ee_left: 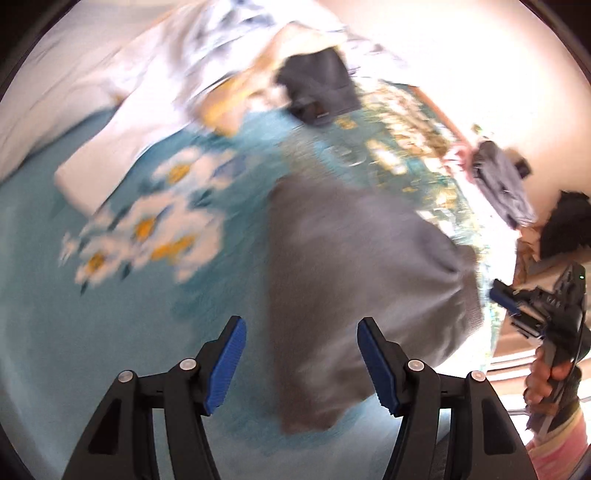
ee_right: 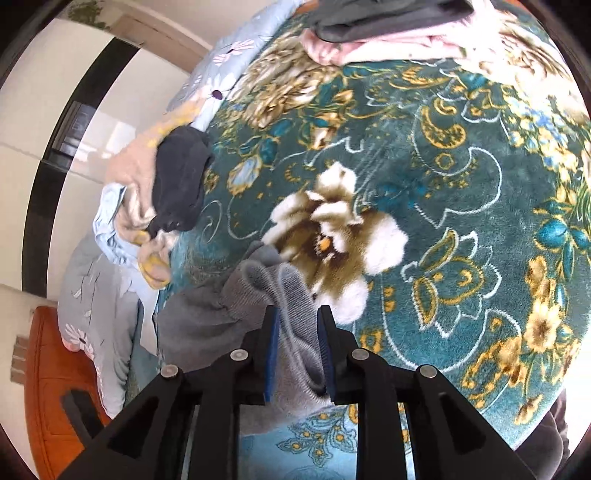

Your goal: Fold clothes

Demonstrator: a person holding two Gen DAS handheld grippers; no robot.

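Note:
A grey knitted garment (ee_left: pixel 354 280) lies spread on the bed's teal flowered blanket (ee_left: pixel 74 350). My left gripper (ee_left: pixel 301 362) is open and empty, hovering over the garment's near edge. The view is motion-blurred. In the right wrist view my right gripper (ee_right: pixel 297 350) is shut on a ribbed edge of the grey garment (ee_right: pixel 266 291), which bunches ahead of the fingers. The right gripper also shows in the left wrist view (ee_left: pixel 517 314) at the garment's right side, held by a hand.
A dark folded garment (ee_left: pixel 321 85) lies on crumpled light bedding (ee_left: pixel 155 74) at the far side. More clothes (ee_left: pixel 506 184) are piled at the right. A green and gold floral blanket (ee_right: pixel 461 184) covers the bed; pink and dark clothes (ee_right: pixel 388 33) lie at its far end.

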